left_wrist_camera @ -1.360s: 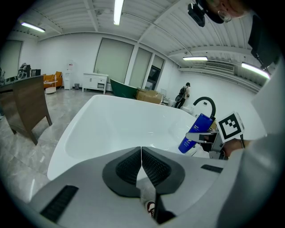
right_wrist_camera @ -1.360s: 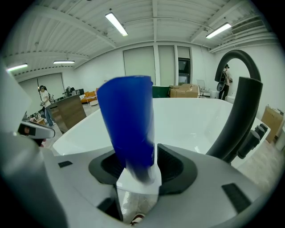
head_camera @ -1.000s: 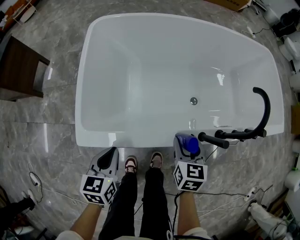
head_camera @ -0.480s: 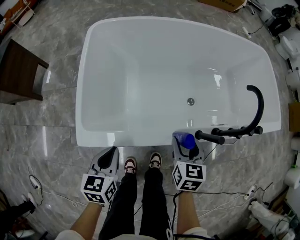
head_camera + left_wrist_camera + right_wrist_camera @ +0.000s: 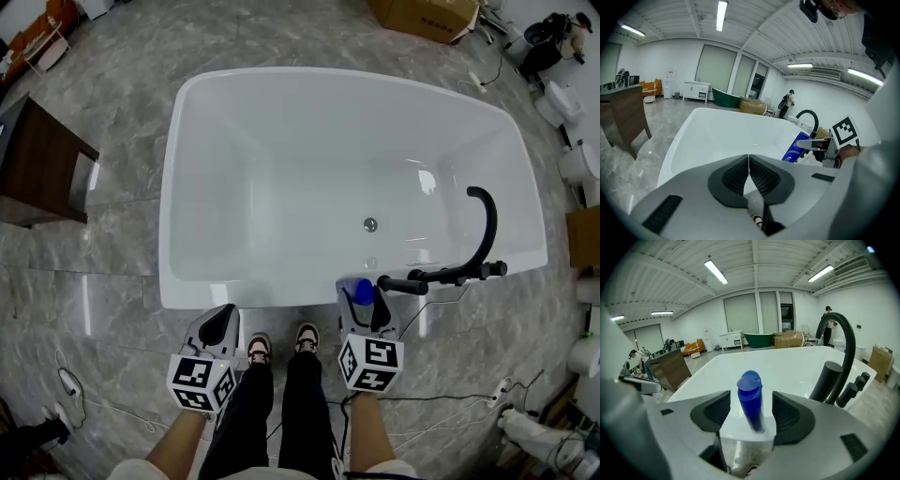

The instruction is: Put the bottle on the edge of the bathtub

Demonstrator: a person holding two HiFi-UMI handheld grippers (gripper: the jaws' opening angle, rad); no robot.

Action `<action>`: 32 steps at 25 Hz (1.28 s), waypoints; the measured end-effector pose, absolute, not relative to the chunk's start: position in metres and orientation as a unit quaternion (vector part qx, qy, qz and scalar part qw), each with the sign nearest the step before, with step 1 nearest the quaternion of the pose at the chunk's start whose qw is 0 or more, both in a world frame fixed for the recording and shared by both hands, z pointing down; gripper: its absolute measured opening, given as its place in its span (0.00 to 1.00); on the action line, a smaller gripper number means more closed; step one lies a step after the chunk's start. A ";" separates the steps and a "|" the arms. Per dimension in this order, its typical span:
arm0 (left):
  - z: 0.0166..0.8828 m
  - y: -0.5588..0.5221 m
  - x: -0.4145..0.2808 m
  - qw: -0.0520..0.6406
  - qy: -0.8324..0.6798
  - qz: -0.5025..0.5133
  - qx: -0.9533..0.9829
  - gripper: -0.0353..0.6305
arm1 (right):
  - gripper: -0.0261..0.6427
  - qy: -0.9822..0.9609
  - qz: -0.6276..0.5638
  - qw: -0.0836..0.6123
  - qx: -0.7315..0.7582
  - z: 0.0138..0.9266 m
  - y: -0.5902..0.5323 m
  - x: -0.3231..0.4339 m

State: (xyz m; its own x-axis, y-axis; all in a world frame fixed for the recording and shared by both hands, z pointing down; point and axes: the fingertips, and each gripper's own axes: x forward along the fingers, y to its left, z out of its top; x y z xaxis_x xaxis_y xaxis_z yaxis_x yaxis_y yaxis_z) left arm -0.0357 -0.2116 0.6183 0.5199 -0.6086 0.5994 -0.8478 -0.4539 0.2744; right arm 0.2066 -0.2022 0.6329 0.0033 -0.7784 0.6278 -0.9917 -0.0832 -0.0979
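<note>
A blue bottle (image 5: 359,292) stands on the near rim of the white bathtub (image 5: 244,295), just left of the black faucet (image 5: 483,230). My right gripper (image 5: 364,302) is open around it. In the right gripper view the bottle (image 5: 751,399) leans slightly between the two pads (image 5: 715,411), with a gap on each side. My left gripper (image 5: 225,314) hangs in front of the rim further left. Its pads (image 5: 761,176) are pressed together with nothing between them. The left gripper view also catches the bottle (image 5: 793,148) at the right.
The faucet's black handle bar (image 5: 408,284) reaches toward the bottle from the right. A brown wooden cabinet (image 5: 37,159) stands left of the tub, a cardboard box (image 5: 427,14) behind it. Cables (image 5: 75,375) lie on the marble floor. The person's shoes (image 5: 260,349) are between the grippers.
The head view has shifted, so the tub sits lower and further left in it. Both grippers and the bottle keep their places at the near rim.
</note>
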 end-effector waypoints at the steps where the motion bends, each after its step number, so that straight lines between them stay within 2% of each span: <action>1: 0.615 -0.213 -0.035 0.278 -0.440 0.212 0.827 0.08 | 0.44 -0.649 0.275 0.191 0.683 0.629 -0.203 0.206; 14: 0.569 -0.225 -0.016 0.246 -0.406 0.194 0.858 0.08 | 0.45 -0.655 0.248 0.185 0.689 0.569 -0.208 0.192; 24: 0.494 -0.261 0.013 0.205 -0.399 0.123 0.885 0.08 | 0.45 -0.655 0.192 0.176 0.709 0.493 -0.224 0.209; 28: 0.457 -0.270 0.021 0.179 -0.379 0.095 0.903 0.08 | 0.44 -0.647 0.170 0.155 0.727 0.457 -0.228 0.209; 32: 0.426 -0.279 0.025 0.158 -0.361 0.070 0.916 0.08 | 0.39 -0.639 0.148 0.122 0.745 0.423 -0.225 0.205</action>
